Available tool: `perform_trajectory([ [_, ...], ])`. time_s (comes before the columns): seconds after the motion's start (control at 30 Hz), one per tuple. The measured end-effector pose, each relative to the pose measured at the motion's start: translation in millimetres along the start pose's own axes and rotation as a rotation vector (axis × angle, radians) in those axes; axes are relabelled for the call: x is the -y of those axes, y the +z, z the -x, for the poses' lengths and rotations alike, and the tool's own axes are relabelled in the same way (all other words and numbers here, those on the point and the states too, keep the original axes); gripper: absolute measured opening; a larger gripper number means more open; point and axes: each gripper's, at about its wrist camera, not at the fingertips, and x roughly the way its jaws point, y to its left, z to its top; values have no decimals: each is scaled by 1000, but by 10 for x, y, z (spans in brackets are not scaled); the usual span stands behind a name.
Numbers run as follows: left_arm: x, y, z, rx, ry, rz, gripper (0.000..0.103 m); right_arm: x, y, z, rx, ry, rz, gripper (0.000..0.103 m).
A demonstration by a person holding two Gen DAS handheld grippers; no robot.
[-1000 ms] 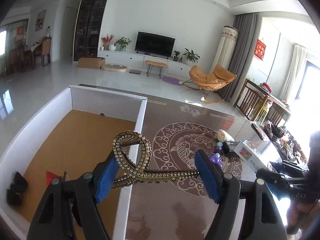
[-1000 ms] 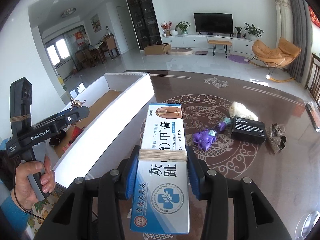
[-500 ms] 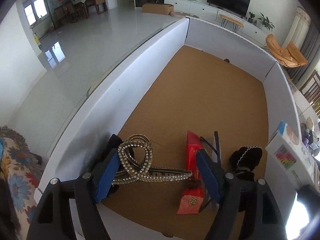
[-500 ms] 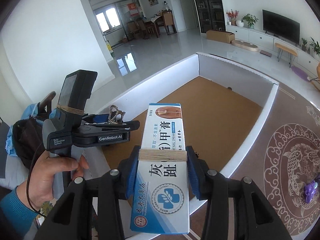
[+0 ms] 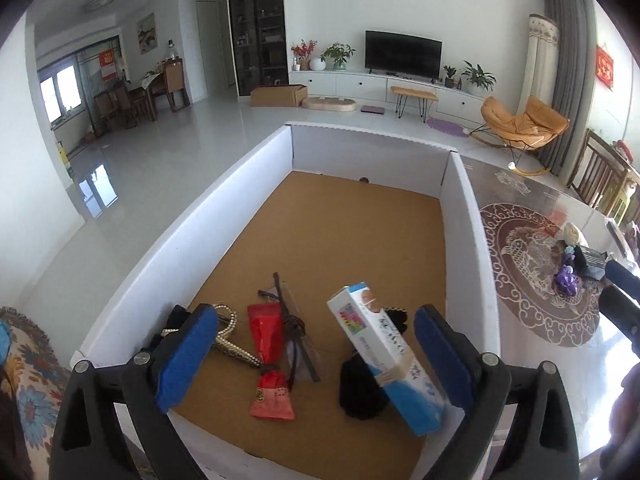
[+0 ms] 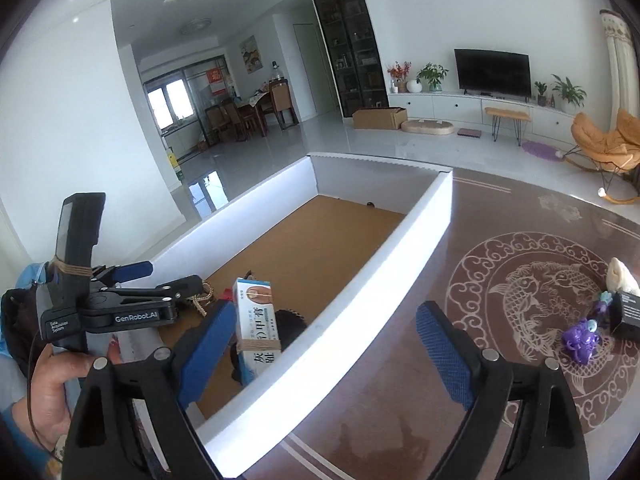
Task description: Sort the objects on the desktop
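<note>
**Desk:** What has changed in the last second?

**Operator:** Both drops, at once. A second ago my left tool [image 5: 316, 350] holds the gold rhinestone-studded hair clip [image 5: 230, 338] over the desk, and my right tool [image 6: 326, 350] pinches the white-and-blue cardboard ointment box [image 6: 256, 330]. Now both sets of jaws are opening with nothing pressed between the blue pads. The clip lies on the cork-brown floor of the white-walled cardboard bin [image 5: 224, 216], near corner, partly hidden behind my left pad. The ointment box is inside the bin too, propped at a tilt against the near right wall, its lower end over a black fabric item [image 5: 362, 390] I cannot identify.

**Desk:** And what else is in there?

**Operator:** A red foil packet [image 5: 268, 360] and a dark, thin strap-like piece [image 5: 294, 336] lie between the clip and the box. So two more items count as sorted, I judge.

**Desk:** What remains?

**Operator:** Out on the dark patterned desk [image 6: 400, 400], well apart from the bin: a small purple octopus toy [image 6: 580, 340], a black rectangular box [image 6: 628, 314] just beside it, and a cream-coloured lump [image 6: 622, 274] behind. My right tool hangs over the bin's wall and the desk, so in my judgement it turns back toward that cluster next. The tilted box may settle lower on its own; it looks safely inside.
</note>
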Motion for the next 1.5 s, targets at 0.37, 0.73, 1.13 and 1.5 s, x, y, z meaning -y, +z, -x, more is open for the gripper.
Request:
perform_trajectory([
  [0.37,2155,-386,48,-69,-374,-261,103,2488,-1109,991,-161,-593,-124,100],
  [0.73,3371,-781,-1024,-169,-255,-422,103,3222,-1522,1206,-219,-680,-262,100],
  [1.13,3643,-498,-1385,-189,-301,-345,103,3350,-1643,1122,-253,-638,-340,103],
  [1.5,3681,-442,-1445,-179,-312,-349,103,3328,-1633,1125,-252,-636,-341,103],
])
